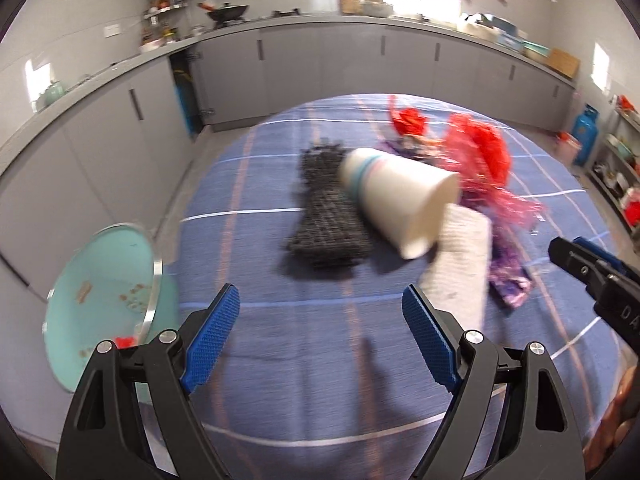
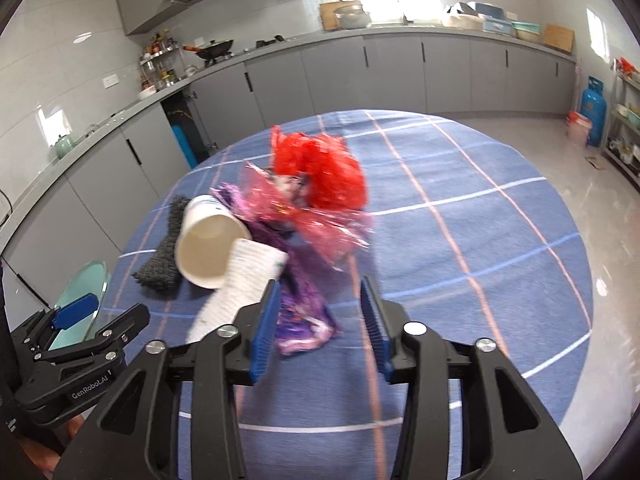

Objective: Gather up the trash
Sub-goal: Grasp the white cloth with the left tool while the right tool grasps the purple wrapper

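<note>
Round desk (image 1: pixel 280 380) w/ blue plaid cloth. Trash heap sits toward the far-right part of it: white paper cup (image 1: pixel 400 200) tipped on its side, mouth facing the near edge, lying partly on a dark knit cloth (image 1: pixel 324 216) and touching a white paper towel (image 1: pixel 460 272). Purple wrapper (image 2: pixel 300 316), pink cellophane (image 2: pixel 320 220) and red plastic bag (image 2: pixel 320 172) bunched just beyond. Left claw (image 1: pixel 320 340) spread wide, nothing in it, above the near edge. Right claw (image 2: pixel 316 332) released too, fingers apart, purple wrapper between them. Teal bin (image 1: pixel 104 300) w/ scraps by the left edge.
</note>
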